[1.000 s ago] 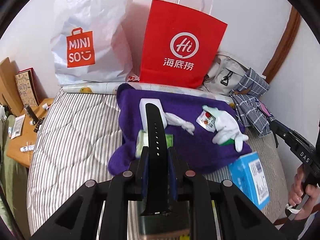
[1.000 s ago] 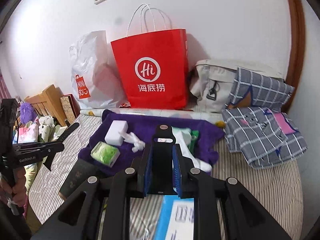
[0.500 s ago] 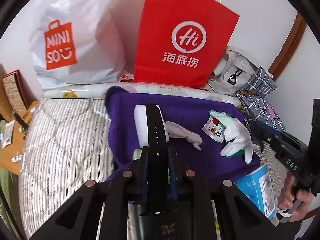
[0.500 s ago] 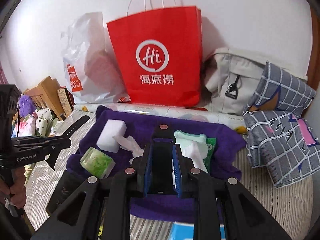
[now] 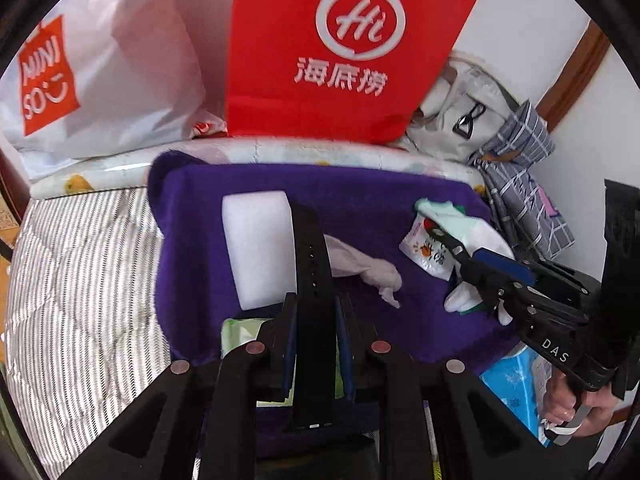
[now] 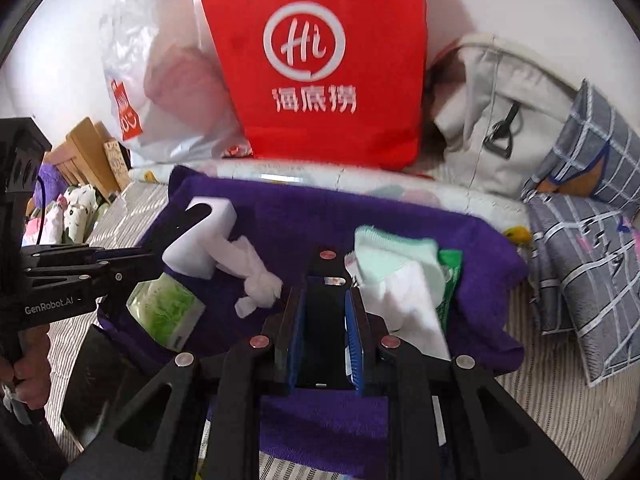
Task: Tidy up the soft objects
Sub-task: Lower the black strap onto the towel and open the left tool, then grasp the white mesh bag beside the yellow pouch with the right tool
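Observation:
A purple towel [image 5: 380, 204] lies spread on the striped bed. On it sit a white foam block [image 5: 258, 248], a crumpled white cloth [image 5: 368, 270], a white-and-mint sock bundle [image 6: 396, 272], a green tissue pack [image 6: 168, 312] and a small printed packet [image 5: 426, 252]. My left gripper [image 5: 314, 304] is shut on a long black watch strap [image 5: 310, 256] that sticks out over the foam block. My right gripper [image 6: 326, 300] is shut on a short black strap piece [image 6: 325, 320]. It hovers low over the towel, right beside the socks.
Against the wall stand a red paper bag [image 5: 344, 52], a white Miniso bag [image 5: 100, 68], a grey backpack [image 6: 500, 120] and folded checked cloth [image 6: 580, 240]. A blue box [image 5: 516, 392] lies at the towel's right edge. A wooden side table [image 6: 84, 152] stands at the far left.
Both grippers have moved forward and down toward the purple towel, each with its strap still held. The right gripper has come in over the socks in the left wrist view.

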A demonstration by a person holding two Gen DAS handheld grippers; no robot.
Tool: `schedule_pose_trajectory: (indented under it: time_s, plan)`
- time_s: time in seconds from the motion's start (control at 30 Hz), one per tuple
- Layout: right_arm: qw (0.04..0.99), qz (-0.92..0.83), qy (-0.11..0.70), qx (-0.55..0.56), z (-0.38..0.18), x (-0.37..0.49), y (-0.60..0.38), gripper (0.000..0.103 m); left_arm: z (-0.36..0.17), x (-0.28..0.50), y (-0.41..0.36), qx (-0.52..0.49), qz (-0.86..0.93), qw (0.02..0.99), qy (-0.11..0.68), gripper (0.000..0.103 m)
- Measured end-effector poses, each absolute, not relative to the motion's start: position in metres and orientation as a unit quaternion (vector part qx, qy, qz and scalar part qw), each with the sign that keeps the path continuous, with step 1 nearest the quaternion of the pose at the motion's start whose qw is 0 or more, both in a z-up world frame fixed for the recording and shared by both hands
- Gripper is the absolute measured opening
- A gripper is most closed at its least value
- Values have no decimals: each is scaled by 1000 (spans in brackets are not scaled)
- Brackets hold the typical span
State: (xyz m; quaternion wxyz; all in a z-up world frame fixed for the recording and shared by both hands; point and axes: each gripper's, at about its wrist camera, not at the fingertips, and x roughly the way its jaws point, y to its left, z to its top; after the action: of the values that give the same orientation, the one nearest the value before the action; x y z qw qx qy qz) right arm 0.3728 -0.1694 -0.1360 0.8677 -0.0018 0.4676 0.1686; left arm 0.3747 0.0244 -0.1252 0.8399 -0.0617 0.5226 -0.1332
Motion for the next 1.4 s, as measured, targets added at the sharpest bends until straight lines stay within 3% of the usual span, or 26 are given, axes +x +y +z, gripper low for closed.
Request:
schedule_pose_trajectory:
  time_s: [0.23,0.3,0.37,0.43,0.5,0.63,0.7,1.13,1.27,1.4]
  plan:
    - [859,167,484,-8,-144,375,-168,21,-139,383,18,-65,-144,824,544,18]
    - [862,166,478,-7,-141,372,-168,32,-140,384,18,-66,-143,823,546,18]
    - [864,165,476,-10,-136,368,-168,42,-138,384,19,-68,-140,820,551,30]
    - [868,164,469,-12,-129,362,-168,43,-134,381,23,-68,-130,826,545,46]
    - [869,166,466,-10,-122,353,-167,43,-127,376,29,-72,-121,833,535,48]
    - [876,171,452,3,-107,328,-167,48,-116,363,40,-79,-118,836,530,49]
    - [877,173,448,13,-103,314,-167,60,-110,351,46,-77,-111,842,523,49]
    - [846,231,481,-1,-131,208,-139,61,-100,278,89,-111,-101,844,515,50]
    - [823,259,505,14,-149,189,-133,70,-98,261,94,-114,-102,847,508,50]
    - [816,257,517,14,-159,183,-128,71,-101,246,93,-114,-111,845,511,50]
